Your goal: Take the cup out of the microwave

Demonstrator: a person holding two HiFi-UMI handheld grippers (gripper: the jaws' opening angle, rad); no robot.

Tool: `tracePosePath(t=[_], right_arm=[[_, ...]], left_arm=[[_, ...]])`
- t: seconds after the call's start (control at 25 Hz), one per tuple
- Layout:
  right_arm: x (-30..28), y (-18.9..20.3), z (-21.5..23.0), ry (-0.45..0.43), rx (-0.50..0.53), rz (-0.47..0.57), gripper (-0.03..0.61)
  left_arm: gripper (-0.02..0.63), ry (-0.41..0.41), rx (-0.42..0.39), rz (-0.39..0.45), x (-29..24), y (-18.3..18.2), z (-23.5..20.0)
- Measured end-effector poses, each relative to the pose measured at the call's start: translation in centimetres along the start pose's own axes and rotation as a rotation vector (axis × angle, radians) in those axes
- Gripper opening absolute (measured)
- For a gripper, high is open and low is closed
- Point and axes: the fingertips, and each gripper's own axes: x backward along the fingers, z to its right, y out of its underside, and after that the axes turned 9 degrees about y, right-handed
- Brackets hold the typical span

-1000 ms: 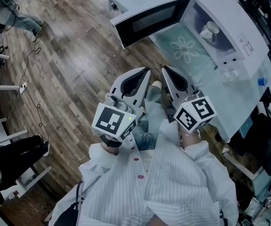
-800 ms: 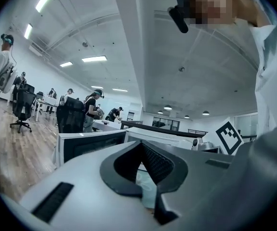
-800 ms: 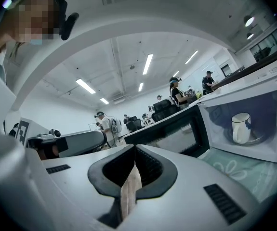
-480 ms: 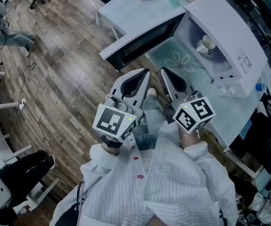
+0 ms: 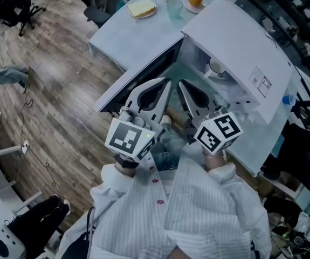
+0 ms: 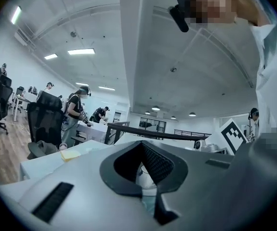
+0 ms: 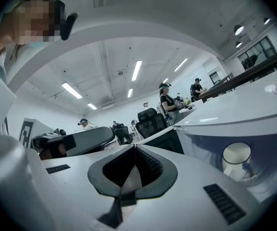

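Left gripper (image 5: 167, 83) and right gripper (image 5: 181, 84) clenched, empty, near white table (image 5: 121, 38); wood floor (image 5: 63, 90) below

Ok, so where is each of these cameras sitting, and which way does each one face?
Head view: on the person's head, facing steeply down at the left gripper, the right gripper, their striped shirt and the open microwave.
Left gripper view: on the left gripper, looking along its shut jaws across the table into the room; the sleeve shows at the right.
Right gripper view: on the right gripper, looking along its shut jaws at the microwave, with the cup inside.
Shared: the head view and the right gripper view both show the cup.
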Motion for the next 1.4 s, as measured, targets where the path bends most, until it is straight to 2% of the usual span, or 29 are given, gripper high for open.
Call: tracePosePath(t=[0.36,0.84,1.4], right_arm=[[0.0,-2.6,5.9,0.103,-0.016,0.055,0.035],[1.4,-5.1,9.3,0.265,-0.043,0.122,0.035],[2.3,-3.3,9.8,0.350,-0.087,0.119,0.035]], left_arm=[[0.009,0.132,0.001,-0.006,-6.8,0.4,0.6],[0.009,0.326,0.005,-0.038,-11.4,-0.2,1.9],[0.009,0.414,0.029,-0.090,-11.9,1.5,3.0]])
